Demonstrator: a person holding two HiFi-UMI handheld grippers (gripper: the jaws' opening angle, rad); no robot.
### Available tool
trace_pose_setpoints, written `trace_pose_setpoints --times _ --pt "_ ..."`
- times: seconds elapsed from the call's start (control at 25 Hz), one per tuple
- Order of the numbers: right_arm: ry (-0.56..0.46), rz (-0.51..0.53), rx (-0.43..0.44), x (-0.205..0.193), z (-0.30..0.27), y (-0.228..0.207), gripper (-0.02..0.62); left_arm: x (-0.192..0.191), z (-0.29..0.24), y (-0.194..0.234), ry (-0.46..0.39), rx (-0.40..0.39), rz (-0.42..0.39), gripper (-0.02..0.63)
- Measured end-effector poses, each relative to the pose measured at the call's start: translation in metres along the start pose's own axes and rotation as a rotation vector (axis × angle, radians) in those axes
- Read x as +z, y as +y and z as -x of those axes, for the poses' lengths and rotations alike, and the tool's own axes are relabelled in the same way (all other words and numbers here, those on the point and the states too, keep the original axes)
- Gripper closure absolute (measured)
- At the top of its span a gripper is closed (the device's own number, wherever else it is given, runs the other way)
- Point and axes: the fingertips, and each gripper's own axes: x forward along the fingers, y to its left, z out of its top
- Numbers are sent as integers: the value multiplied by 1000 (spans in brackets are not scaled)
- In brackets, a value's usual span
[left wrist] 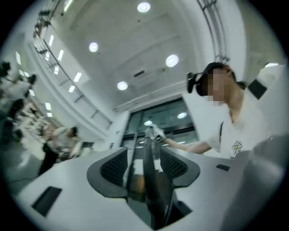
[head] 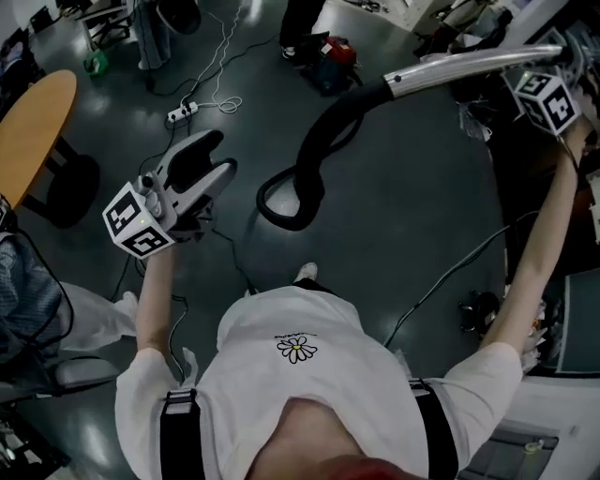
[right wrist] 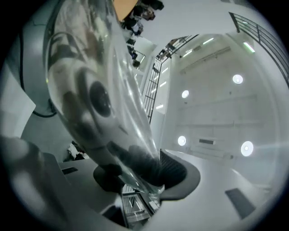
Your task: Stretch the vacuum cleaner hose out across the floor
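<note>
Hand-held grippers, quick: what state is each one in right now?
Left hand-held gripper: open, nothing held.
Right hand-held gripper: closed on the vacuum's metal tube.

Underfoot, a dark grey, glossy floor (head: 412,187), with a round wooden table (head: 33,122) at the left edge and a white power strip (head: 181,113) with looped cable beyond. Overhead, a white ceiling (left wrist: 113,49) set with round lights (left wrist: 143,7), above a dark glazed front (left wrist: 176,118). High up, a railing (right wrist: 262,32) against white walls.
</note>
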Motion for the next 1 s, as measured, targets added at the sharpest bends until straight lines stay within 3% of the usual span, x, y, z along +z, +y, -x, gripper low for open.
trace_pose_setpoints --times 0.04,0.12,0.24,0.32,0.36,0.44,0.52,0.56,0.72,0.88,1.0 --pt "-52 -9 3 19 9 -5 416 7 -31 -22 -16 -157 2 379" --pt "-148 -38 13 55 36 -14 417 21 -77 -57 0 -383 37 379" --pt "-279 -33 -2 95 76 -23 417 38 -112 -96 94 -615 140 367" --pt "-359 -12 -37 115 99 -26 417 31 -128 -118 219 -740 226 367" --pt "-396 -3 -62 125 110 -27 417 22 -137 -127 289 -775 252 367" --pt "-469 14 -112 144 136 -27 417 -5 -155 -139 406 -771 232 367" --pt "-536 24 -135 155 160 -21 416 -31 -170 -148 467 -736 209 367" --pt "-560 16 -139 158 170 -19 417 -40 -175 -155 478 -739 235 322" --pt "-596 -42 -163 146 183 -16 417 -57 -189 -189 401 -835 461 304" --pt "-654 -127 -151 104 191 -2 416 -80 -210 -272 400 -1143 668 307" --pt "-753 -246 -212 75 209 -4 416 -82 -226 -298 319 -1167 939 336"
